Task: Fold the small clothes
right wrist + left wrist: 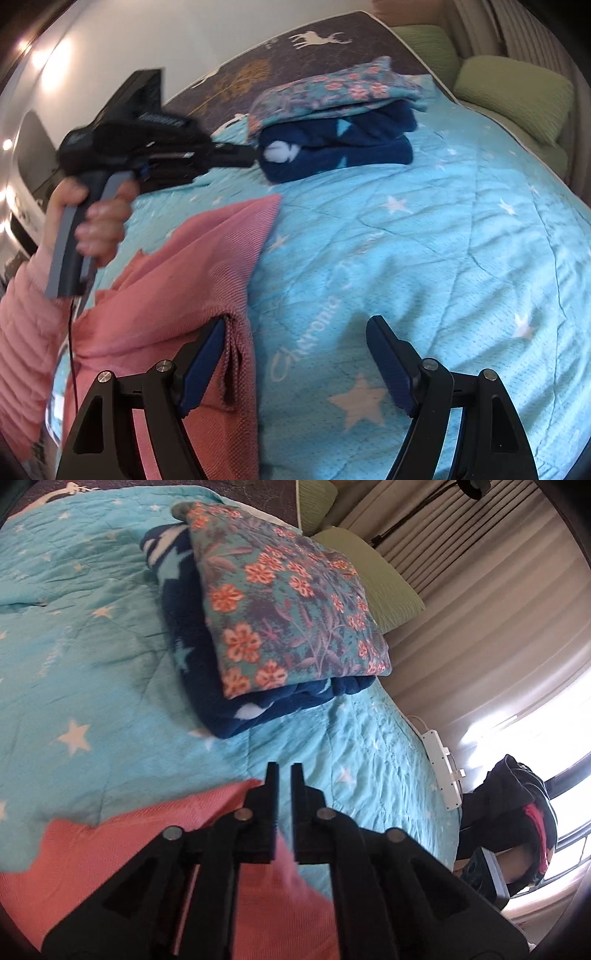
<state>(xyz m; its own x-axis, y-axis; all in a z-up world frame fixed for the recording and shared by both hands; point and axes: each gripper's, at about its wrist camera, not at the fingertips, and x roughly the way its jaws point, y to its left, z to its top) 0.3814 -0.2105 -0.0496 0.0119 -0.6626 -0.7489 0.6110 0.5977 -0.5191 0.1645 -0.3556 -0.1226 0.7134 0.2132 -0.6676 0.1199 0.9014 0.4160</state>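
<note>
Spread over the bed, a turquoise star-print quilt (424, 240) is filling both views, with a folded pile at its far end: a floral cloth (280, 602) lying on a navy star blanket (258, 709), and green pillows (517, 92) lying beyond by the curtains (480, 602). I am seeing the pink knitted garment (184, 280) lying on the near part of the quilt. My left gripper (285, 771) is hanging over that garment's far edge with its jaws drawn narrow, a thin gap showing and no cloth between the tips. My right gripper (295, 328) is standing wide, its left finger (207, 354) touching the garment's folded edge, its other finger over bare quilt.
</note>
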